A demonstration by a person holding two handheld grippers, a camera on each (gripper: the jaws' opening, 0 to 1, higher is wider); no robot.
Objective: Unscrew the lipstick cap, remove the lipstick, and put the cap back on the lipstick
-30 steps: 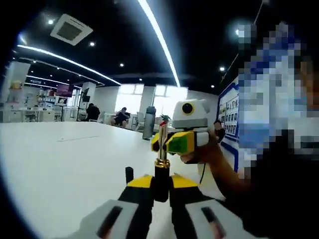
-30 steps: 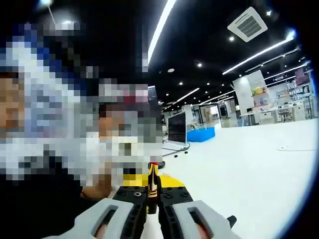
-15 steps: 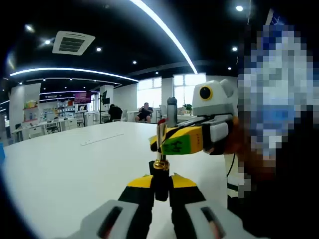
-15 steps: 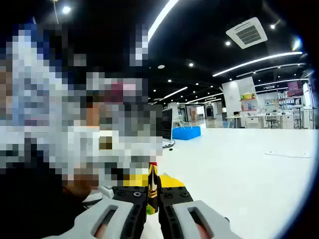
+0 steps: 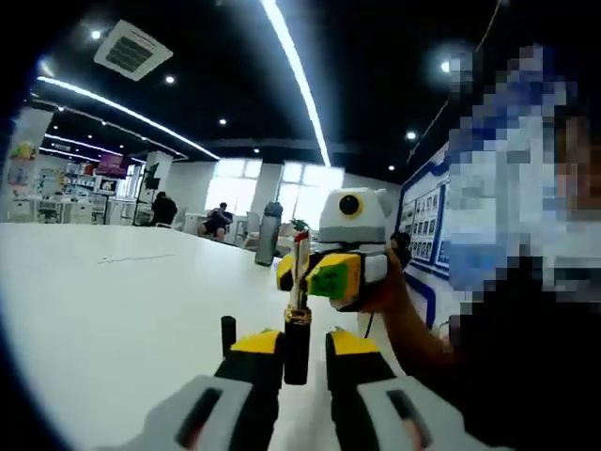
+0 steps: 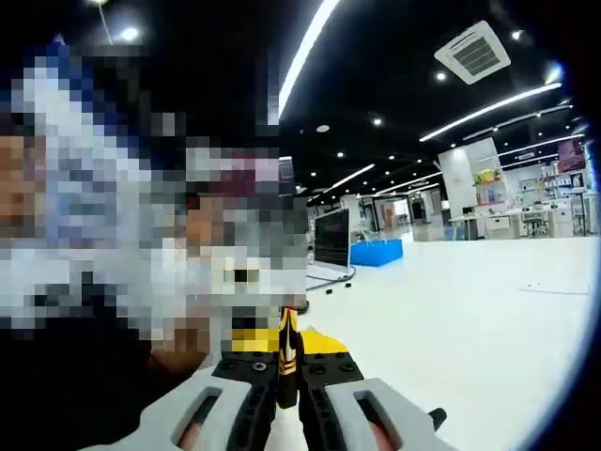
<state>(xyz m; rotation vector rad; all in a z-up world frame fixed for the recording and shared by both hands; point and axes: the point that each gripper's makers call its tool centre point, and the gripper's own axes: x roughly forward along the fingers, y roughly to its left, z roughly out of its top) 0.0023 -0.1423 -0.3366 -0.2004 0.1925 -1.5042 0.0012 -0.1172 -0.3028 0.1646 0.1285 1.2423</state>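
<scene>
In the left gripper view the left gripper [image 5: 296,349] stands with its jaws closed narrow on the black base of the lipstick [image 5: 297,315], which rises upright from between the yellow-tipped jaws. The gold collar sits just above the jaw tips, and above it the thin stem runs up to a red tip. The right gripper [image 5: 324,272] comes in from the right, held by a hand [image 5: 383,299], and its yellow and green jaws meet the upper part of the lipstick. Just left of the lipstick's base a small dark upright piece [image 5: 227,332], perhaps the cap, stands apart on the white table [image 5: 103,301]. Left of the lipstick the table runs broad and bare to a far edge, where seated people [image 5: 222,222] and a dark bottle [image 5: 268,234] are well apart from the work. To the right of the lipstick the person's arm and body crowd close.

In the right gripper view the right gripper [image 6: 287,371] has its jaws drawn narrow on the lipstick [image 6: 287,352], whose gold and black length stands between them with a red tip on top. Yellow parts of the left gripper [image 6: 254,340] lie just behind the lipstick. Right of the lipstick the table [image 6: 470,319] spreads open toward a blue box [image 6: 377,252] and a dark screen [image 6: 331,241] far off.
</scene>
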